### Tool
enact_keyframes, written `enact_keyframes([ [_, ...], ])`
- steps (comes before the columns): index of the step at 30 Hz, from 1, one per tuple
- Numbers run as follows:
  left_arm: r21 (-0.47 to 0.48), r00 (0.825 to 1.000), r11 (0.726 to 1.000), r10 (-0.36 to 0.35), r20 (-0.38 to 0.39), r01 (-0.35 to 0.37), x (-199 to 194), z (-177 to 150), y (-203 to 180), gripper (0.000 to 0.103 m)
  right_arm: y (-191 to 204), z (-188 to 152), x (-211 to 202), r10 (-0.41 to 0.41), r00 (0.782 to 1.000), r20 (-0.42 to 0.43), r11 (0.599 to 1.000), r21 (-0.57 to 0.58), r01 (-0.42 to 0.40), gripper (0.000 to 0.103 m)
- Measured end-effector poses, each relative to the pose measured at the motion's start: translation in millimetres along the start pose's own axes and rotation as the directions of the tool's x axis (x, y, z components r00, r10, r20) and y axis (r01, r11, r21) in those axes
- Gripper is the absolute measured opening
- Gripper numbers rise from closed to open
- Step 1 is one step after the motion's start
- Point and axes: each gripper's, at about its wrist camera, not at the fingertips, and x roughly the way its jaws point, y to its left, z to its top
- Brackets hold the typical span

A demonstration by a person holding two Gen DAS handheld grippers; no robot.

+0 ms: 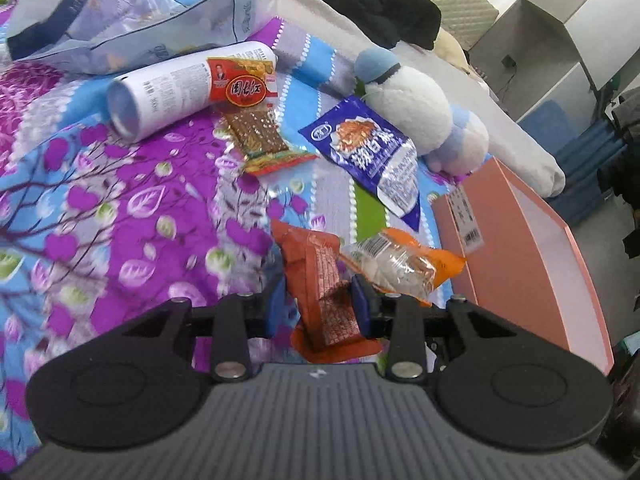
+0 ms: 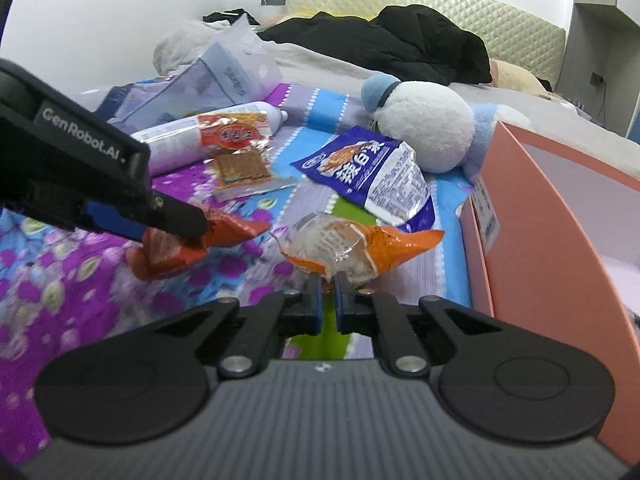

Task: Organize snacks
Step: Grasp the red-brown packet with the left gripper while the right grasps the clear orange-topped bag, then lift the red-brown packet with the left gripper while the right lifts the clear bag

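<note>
Between the left tongs (image 1: 320,306), sitting pinched: a dark orange snack packet (image 1: 326,292), blue pads pressing both its sides, lifting it just clear of the floral bedspread (image 1: 120,208). Showing again from the right wrist view, same packet (image 2: 176,246) hanging under the left tongs (image 2: 172,226). Just ahead of the right tongs (image 2: 329,300), pads drawn nearly together and nipping the near edge of a clear-and-orange snack bag (image 2: 352,250), bag resting on the bedspread. Further ahead, lying flat: a blue snack pouch (image 2: 368,178), and beyond it a white and blue plush toy (image 2: 428,132). Ahead and to the left, leaning against a white tube (image 2: 180,142): a red and clear snack packet (image 2: 236,148). Standing close on the right of both tongs: a pink box (image 2: 560,240), open.
</note>
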Motion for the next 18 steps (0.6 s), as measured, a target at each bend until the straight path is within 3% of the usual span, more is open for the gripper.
enact_keyframes([
  [18,0.079,0.996,0.996,0.057,-0.065,-0.051,-66,-78,-18,0.041,5,-54,-115,0.084,0.995,-0.056,0.996,0.02,-0.084,0.008],
])
